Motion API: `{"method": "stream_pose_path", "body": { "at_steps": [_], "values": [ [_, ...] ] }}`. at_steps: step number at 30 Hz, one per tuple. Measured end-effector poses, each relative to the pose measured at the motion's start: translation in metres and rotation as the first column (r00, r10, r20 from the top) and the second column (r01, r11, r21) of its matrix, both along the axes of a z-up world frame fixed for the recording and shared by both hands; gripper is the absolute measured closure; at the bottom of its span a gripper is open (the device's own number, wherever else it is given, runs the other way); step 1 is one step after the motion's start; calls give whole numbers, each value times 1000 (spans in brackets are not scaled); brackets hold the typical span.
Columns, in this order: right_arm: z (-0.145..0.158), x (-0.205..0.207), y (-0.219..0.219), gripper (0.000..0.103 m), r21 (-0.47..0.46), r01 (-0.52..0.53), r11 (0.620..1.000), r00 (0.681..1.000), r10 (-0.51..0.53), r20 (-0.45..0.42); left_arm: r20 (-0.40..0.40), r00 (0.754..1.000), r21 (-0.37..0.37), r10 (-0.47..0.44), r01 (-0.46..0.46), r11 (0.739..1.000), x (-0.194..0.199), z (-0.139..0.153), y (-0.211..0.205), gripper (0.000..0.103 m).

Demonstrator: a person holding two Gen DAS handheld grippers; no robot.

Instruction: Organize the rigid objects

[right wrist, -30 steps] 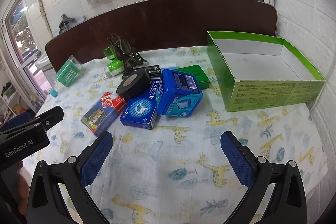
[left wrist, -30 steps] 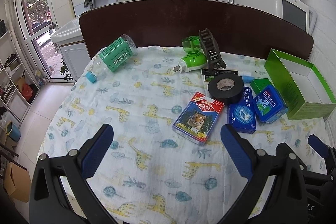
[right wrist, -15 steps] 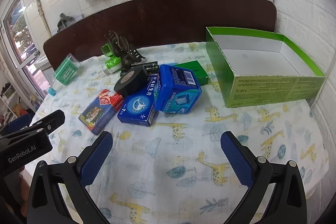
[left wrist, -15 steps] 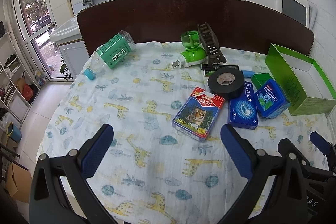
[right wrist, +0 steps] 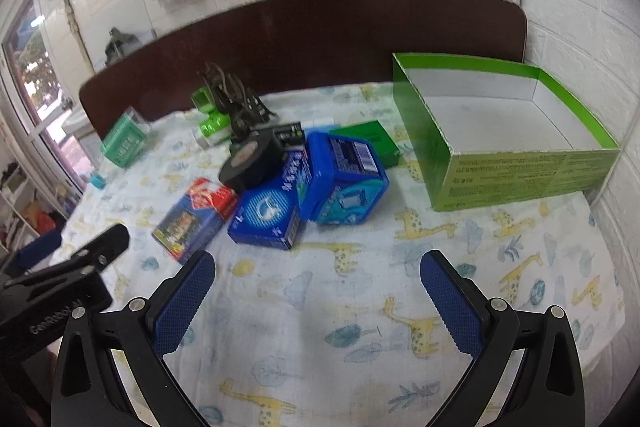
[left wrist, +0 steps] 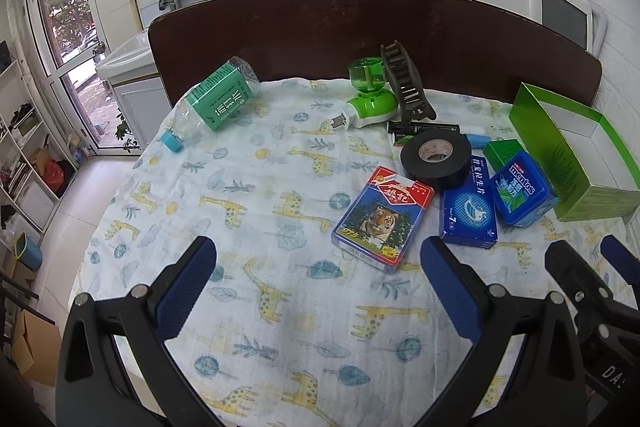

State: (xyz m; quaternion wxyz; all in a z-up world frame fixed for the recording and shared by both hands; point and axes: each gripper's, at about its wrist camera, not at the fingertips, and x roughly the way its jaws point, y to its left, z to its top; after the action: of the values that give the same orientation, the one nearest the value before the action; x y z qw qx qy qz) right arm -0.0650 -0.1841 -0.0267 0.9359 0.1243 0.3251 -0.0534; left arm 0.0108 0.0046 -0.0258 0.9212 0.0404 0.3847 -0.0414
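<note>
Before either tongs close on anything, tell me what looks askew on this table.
The water bottle lies on its side near the far left edge. The black tape roll rests tilted, propped on the dark blue box. The Mentos box also sits tilted. The green box holds nothing.

The left gripper (left wrist: 318, 283) and the right gripper (right wrist: 318, 297) are hovering side by side, each with its jaws spread wide and gripping nothing.
</note>
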Motion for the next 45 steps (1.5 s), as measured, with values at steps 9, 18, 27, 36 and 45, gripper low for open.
{"method": "stream_pose_path", "body": {
  "at_steps": [9, 18, 27, 36, 45],
  "values": [
    [2, 9, 4, 0, -59, -47, 997, 999, 46, -24, -15, 1000, 2, -5, 5, 1000, 3, -4, 0, 1],
    [-11, 19, -5, 0, -14, -41, 999, 990, 39, -138, -38, 999, 3, 2, -2, 1000, 5, -13, 4, 1],
    [-8, 15, -11, 0, -29, -12, 999, 994, 9, -108, -68, 998, -2, -15, 15, 1000, 8, -21, 1, 1],
    [-9, 19, -14, 0, -15, -13, 1000, 992, 11, -125, -106, 993, 32, -59, 63, 998, 16, -38, -14, 1],
    [-10, 26, -9, 0, -25, -22, 999, 991, 19, -129, -130, 991, 54, 8, -1, 999, 40, -52, 6, 1]
  ]
}}
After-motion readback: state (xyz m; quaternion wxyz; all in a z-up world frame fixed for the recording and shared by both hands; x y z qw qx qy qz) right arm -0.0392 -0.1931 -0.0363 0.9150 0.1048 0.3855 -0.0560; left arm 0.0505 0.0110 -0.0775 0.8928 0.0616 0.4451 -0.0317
